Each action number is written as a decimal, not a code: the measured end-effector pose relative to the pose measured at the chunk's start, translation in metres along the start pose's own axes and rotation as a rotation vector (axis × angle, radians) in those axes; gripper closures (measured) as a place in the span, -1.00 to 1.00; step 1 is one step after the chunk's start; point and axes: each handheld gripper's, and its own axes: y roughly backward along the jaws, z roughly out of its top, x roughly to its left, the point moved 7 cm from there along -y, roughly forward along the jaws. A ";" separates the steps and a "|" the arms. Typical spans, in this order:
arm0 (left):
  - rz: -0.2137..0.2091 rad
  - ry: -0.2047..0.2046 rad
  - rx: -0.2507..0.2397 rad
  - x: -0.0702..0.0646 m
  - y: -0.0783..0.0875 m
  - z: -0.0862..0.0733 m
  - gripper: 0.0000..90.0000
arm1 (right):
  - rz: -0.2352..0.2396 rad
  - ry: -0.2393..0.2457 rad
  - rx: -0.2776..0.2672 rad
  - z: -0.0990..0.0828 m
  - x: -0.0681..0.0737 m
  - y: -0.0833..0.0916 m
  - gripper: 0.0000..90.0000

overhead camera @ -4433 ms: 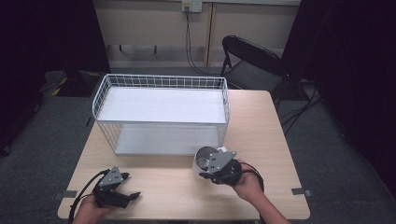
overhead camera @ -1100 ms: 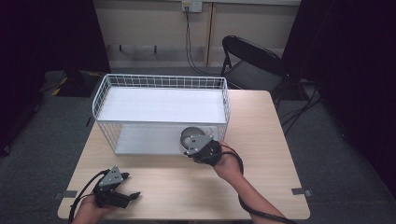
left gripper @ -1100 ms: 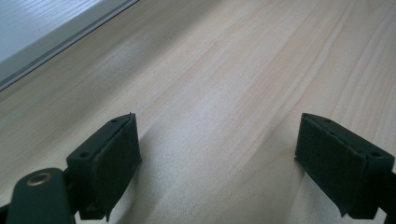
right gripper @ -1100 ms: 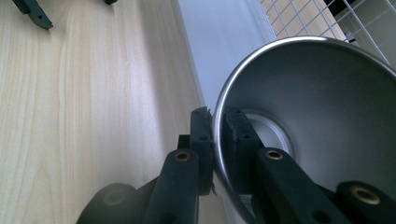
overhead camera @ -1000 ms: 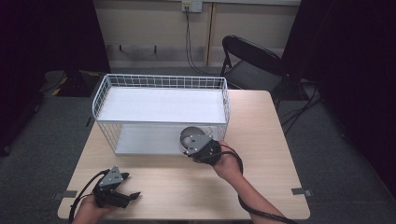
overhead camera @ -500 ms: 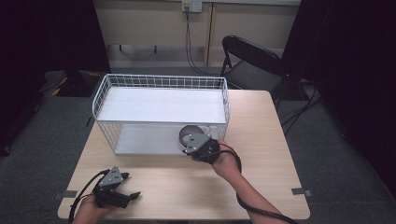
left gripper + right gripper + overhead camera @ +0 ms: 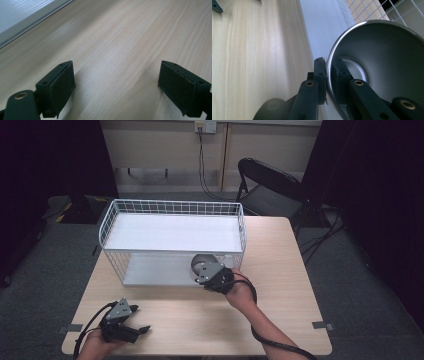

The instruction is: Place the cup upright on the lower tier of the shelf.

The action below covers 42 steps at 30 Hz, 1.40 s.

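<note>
A shiny steel bowl [image 7: 200, 264] [image 7: 382, 62] hangs tipped on its side at the open front of the white wire rack [image 7: 172, 210], level with its lower shelf. My right gripper [image 7: 209, 275] [image 7: 327, 67] is shut on the bowl's rim, one pad outside the wall and one inside. My left gripper [image 7: 137, 327] [image 7: 117, 85] rests low over the bare wooden table [image 7: 280, 270] near the front left corner, its jaws wide open with nothing between them.
The rack has a white top shelf and a white lower shelf [image 7: 150, 270] and fills the back half of the table. A black folding chair [image 7: 270, 185] stands behind the table at the right. Bare wood lies between the two grippers.
Since several seconds ago my right gripper has carried the bowl from the front of the table up to the rack's front. Over the last second nothing has visibly moved.
</note>
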 end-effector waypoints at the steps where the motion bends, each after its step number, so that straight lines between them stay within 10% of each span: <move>1: -0.001 0.000 0.000 0.000 0.000 0.000 -0.71 | -0.002 -0.003 0.002 -0.001 0.000 -0.001 0.84; 42: -0.003 -0.002 -0.003 0.000 0.000 0.000 -0.71 | -0.044 -0.008 0.015 -0.015 -0.006 -0.012 0.85</move>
